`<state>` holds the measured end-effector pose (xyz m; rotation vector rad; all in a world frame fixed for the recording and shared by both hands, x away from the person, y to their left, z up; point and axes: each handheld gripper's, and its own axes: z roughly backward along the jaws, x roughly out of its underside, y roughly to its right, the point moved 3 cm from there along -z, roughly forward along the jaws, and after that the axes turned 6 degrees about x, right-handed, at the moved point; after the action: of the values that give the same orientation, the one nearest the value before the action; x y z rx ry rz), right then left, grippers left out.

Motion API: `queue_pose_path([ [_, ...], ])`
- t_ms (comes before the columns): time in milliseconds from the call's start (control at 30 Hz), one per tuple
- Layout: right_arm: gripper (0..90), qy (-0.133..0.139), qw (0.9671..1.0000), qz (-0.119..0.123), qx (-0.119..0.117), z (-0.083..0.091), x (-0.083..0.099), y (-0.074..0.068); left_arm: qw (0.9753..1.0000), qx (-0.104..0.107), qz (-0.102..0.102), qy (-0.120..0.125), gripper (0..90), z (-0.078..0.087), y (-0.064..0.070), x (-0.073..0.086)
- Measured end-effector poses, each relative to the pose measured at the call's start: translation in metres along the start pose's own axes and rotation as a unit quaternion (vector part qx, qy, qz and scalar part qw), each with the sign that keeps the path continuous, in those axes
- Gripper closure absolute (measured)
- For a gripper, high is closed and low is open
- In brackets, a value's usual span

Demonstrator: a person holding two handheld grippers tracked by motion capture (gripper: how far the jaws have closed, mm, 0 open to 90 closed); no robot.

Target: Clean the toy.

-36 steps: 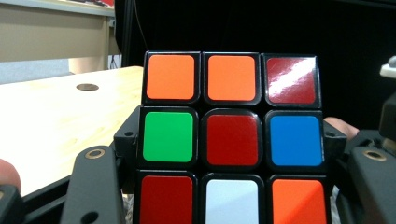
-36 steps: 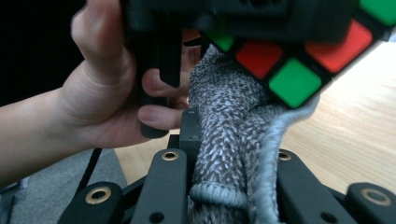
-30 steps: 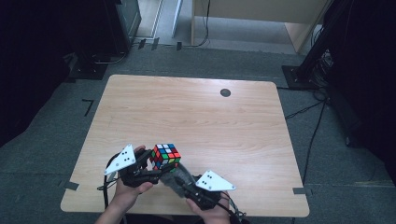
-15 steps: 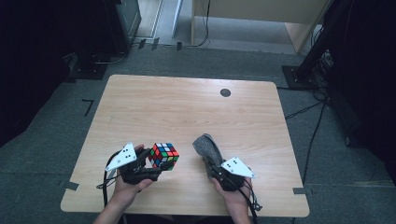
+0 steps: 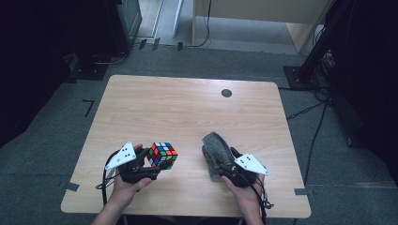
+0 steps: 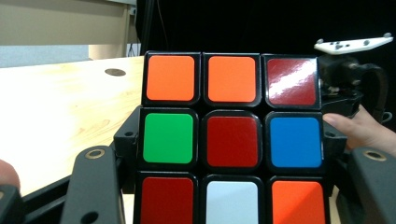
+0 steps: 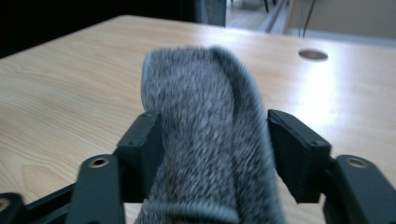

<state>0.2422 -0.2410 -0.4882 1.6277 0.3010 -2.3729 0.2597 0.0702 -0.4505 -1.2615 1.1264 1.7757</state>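
Right gripper (image 5: 219, 161), fingers clamped on grey cloth (image 5: 217, 147), has drawn apart from cube (image 5: 163, 155), which left gripper (image 5: 149, 161) grips above desk (image 5: 187, 108) front-left; wiping contact broken.

Puzzle cube (image 5: 163, 155): scrambled, multicoloured stickers on black body, held off the table near its front left, clamped between two black jaws. Face toward the left gripper view (image 6: 232, 140) reads orange, orange, red; green, red, blue; red, white, orange.

Grey fuzzy cloth (image 5: 217, 151): folded, front right, pinched between jaws (image 7: 210, 135).
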Motion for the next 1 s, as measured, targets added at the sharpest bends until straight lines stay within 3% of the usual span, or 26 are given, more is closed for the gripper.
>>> queue_pose_path([
  [167, 28.7, 0.035, 0.9989, 0.021, -0.022, 0.01, -0.014, -0.008, 1.0, 0.002, 0.004, -0.001, 33.8, 0.001, -0.002, 0.0],
  [267, 27.4, 0.055, 0.9966, 0.029, -0.054, 0.016, -0.022, -0.021, 0.9999, 0.007, 0.006, -0.002, 33.8, -0.001, -0.001, 0.0],
  [400, 25.7, 0.068, 0.9899, 0.055, -0.112, 0.021, -0.029, -0.048, 0.9997, 0.018, 0.015, -0.004, 33.8, -0.004, 0.002, -0.001],
  [533, 23.7, 0.069, 0.9807, 0.081, -0.165, 0.02, -0.026, -0.072, 0.9992, 0.029, 0.026, -0.01, 33.7, -0.006, 0.003, -0.002],
  [867, 21.9, 0.091, 0.9679, 0.134, -0.192, 0.014, -0.014, -0.098, 0.9964, 0.062, 0.045, -0.036, 33.7, -0.016, 0.009, -0.005],
  [1000, 21.5, 0.115, 0.9604, 0.162, -0.196, 0.014, -0.012, -0.104, 0.9941, 0.075, 0.061, -0.049, 33.7, -0.021, 0.009, -0.006],
])
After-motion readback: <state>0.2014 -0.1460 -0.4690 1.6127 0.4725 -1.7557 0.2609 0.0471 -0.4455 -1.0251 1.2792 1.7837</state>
